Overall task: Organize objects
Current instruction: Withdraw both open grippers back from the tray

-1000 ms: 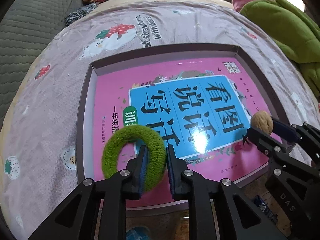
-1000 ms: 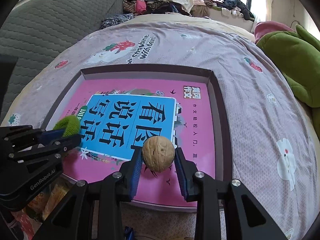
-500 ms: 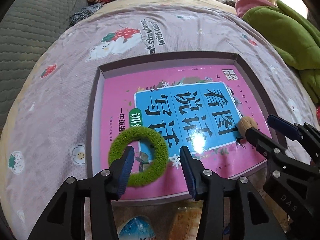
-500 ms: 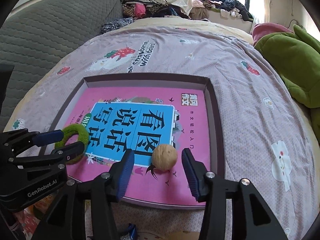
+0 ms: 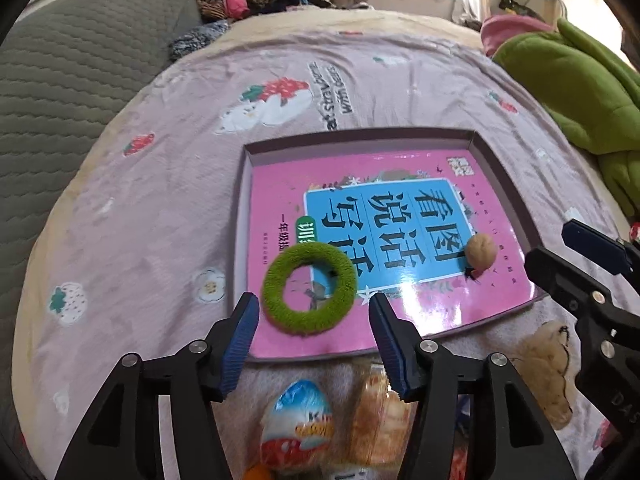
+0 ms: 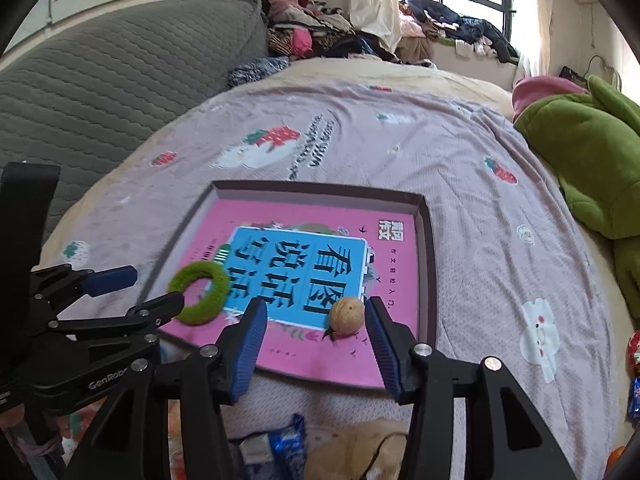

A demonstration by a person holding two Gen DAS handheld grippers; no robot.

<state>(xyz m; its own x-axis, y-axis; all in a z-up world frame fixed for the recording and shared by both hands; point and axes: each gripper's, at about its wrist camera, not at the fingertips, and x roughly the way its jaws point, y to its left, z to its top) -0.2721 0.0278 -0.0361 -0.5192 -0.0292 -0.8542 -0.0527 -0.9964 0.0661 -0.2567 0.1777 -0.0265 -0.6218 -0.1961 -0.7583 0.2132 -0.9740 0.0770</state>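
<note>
Fuzzy green fabric ring (image 5: 309, 289) and round tan walnut (image 6: 347, 311) deposited on pink book in shallow tray (image 5: 242, 216), left tongs (image 5: 314, 336) and right tongs (image 6: 316, 344) just opened wide, empty, releasing.

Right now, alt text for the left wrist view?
The left gripper, jaws open and just widened, hangs above a green fuzzy ring lying on a pink book inside a shallow tray on a bedspread. A walnut rests on the book near the right gripper; wrapped snacks lie nearer the camera.
</note>
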